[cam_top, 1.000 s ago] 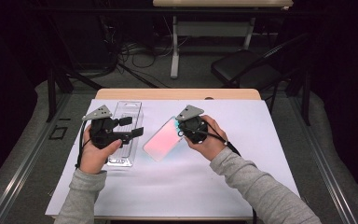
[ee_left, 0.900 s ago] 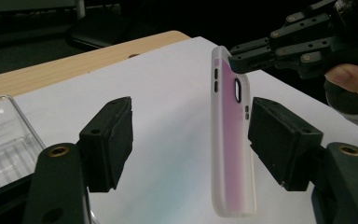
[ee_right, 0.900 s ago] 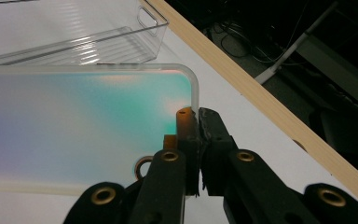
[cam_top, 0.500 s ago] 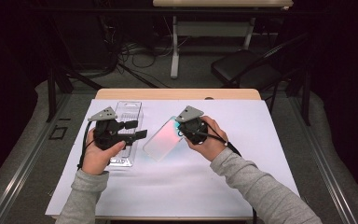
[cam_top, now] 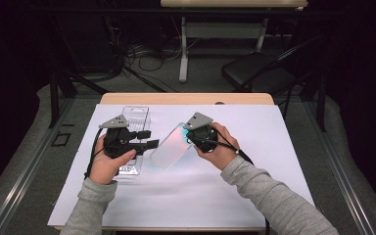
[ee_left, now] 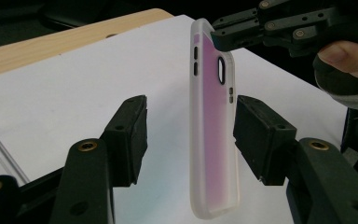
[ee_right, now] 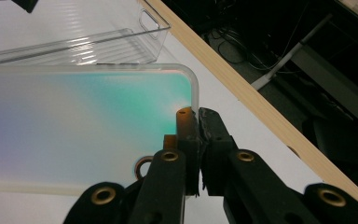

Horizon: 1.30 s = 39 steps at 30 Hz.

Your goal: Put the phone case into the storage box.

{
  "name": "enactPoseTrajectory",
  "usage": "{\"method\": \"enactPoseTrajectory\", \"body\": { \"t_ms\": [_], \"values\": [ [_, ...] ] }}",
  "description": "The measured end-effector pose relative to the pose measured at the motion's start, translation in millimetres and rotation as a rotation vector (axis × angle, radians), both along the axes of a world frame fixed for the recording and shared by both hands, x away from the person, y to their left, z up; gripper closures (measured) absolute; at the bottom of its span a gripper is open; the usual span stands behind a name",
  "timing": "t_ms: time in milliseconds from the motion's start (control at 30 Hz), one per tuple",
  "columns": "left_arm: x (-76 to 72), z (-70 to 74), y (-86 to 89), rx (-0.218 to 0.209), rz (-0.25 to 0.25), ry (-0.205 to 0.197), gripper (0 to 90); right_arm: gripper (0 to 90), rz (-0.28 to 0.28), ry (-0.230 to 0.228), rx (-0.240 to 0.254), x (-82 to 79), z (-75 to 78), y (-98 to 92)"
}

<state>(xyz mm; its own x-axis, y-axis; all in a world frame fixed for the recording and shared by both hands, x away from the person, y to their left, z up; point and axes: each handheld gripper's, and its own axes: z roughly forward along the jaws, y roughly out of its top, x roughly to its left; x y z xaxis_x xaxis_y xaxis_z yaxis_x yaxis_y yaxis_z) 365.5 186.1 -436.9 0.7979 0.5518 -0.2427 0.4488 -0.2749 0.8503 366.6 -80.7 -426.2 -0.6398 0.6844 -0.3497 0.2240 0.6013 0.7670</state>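
A translucent phone case (cam_top: 171, 147) with a pink-to-teal sheen hangs tilted above the white sheet. My right gripper (cam_top: 190, 142) is shut on its upper corner; in the right gripper view the jaws (ee_right: 198, 116) pinch the case's rim (ee_right: 74, 121). My left gripper (cam_top: 149, 138) sits at the case's lower end. In the left gripper view the case (ee_left: 212, 140) stands edge-on between the two pads, with a gap at the left pad (ee_left: 133, 135). The left jaws have just been closing around it. The right gripper (ee_left: 223, 37) shows at the case's top.
A clear plastic tray (cam_top: 134, 115) lies on the white sheet (cam_top: 254, 186) under and behind my left hand, also in the right gripper view (ee_right: 74, 46). The table's wooden far edge (cam_top: 186, 99) runs behind it. A dark chair (cam_top: 254, 71) stands beyond the table.
My left gripper has moved right, up to the case's lower end, and its jaws have narrowed around it. The right hand and the case have stayed still.
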Motion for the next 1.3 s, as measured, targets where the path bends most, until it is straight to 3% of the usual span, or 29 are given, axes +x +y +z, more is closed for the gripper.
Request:
{"method": "enactPoseTrajectory", "body": {
  "t_ms": [300,1067,1300],
  "values": [
    [0.2,-6.9,-7.7,0.033,0.007,0.034,44.4,87.7,0.007,-0.011,-0.016,-3.1,-1.4,1.8],
    [2.3,-18.7,-14.9,-0.006,-0.022,0.191,59.3,87.7,0.032,-0.032,-0.033,-8.1,-4.4,7.7],
    [5.0,-22.7,-14.9,-0.028,-0.014,0.276,62.6,87.7,0.04,-0.033,-0.045,-9.1,-5.3,8.8]
  ]
}}
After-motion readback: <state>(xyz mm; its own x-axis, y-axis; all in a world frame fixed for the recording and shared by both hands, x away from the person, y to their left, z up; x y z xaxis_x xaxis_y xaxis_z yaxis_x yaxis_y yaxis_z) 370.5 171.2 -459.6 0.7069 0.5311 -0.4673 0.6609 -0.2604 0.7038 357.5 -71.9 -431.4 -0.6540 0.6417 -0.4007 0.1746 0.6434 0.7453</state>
